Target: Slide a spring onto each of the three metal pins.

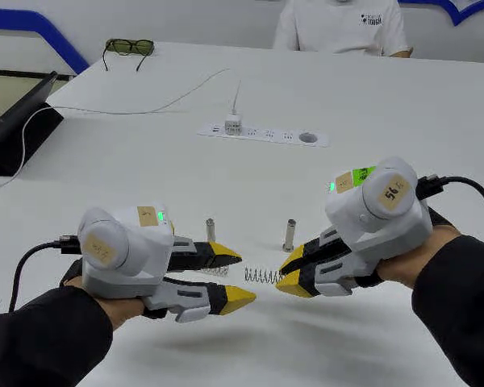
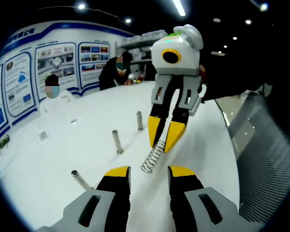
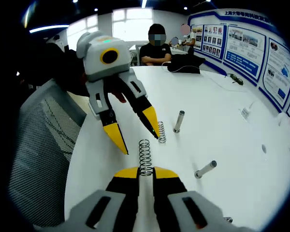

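My right gripper (image 1: 289, 272) is shut on one end of a steel spring (image 1: 262, 276), which sticks out level toward the left gripper (image 1: 236, 276). In the right gripper view the spring (image 3: 145, 157) rises straight from my shut jaws (image 3: 145, 173). The left gripper stands open with nothing between its jaws (image 2: 150, 171), a short way from the spring's free end (image 2: 153, 157). A second spring (image 1: 215, 271) lies on the table beside the left gripper's far finger. Two upright metal pins (image 1: 210, 229) (image 1: 289, 235) stand just beyond the grippers. The left gripper view shows a third pin (image 2: 79, 180).
A white power strip (image 1: 262, 134) with a plugged charger lies mid-table. Sunglasses (image 1: 129, 47) and a black device (image 1: 20, 121) sit at the far left, with a thin cable between. A person in white (image 1: 339, 24) sits across the table. A mesh chair (image 3: 43, 145) is behind.
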### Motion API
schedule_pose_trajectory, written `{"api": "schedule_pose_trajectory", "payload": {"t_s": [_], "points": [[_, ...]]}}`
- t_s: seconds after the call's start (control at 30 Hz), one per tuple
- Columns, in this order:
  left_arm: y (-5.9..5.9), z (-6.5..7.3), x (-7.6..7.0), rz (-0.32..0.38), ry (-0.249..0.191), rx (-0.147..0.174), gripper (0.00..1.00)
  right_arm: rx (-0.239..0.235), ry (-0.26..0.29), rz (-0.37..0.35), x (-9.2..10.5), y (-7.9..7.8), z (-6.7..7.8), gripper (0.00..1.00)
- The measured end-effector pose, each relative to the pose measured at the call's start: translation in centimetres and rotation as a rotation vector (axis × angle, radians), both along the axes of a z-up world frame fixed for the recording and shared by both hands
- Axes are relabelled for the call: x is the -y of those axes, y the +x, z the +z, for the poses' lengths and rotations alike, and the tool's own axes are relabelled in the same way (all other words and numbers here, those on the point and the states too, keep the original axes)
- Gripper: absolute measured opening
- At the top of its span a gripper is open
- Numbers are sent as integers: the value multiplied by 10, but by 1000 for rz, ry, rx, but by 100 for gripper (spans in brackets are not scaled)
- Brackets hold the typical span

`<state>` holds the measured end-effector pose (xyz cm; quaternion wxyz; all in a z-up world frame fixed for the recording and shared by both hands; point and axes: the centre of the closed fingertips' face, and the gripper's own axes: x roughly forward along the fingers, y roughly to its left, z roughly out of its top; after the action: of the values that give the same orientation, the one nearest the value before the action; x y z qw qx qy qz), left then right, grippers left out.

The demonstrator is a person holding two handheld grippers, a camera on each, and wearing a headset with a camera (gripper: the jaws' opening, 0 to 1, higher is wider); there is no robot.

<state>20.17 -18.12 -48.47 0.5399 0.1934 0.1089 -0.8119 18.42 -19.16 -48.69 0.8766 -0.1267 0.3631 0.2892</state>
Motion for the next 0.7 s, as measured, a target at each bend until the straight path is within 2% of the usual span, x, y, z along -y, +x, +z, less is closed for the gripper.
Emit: {"api": "schedule_pose_trajectory", "payload": {"t_s": [0.33, 0.5, 0.7], "points": [[-10, -4, -2, -50, 9, 26, 17, -25, -3, 34, -7, -4, -1, 11], [-11, -7, -2, -58, 17, 37, 14, -35, -5, 46, -10, -6, 0, 11], [-12, -8, -3, -57, 24, 31, 13, -24, -6, 53, -13, -6, 9, 11]]}}
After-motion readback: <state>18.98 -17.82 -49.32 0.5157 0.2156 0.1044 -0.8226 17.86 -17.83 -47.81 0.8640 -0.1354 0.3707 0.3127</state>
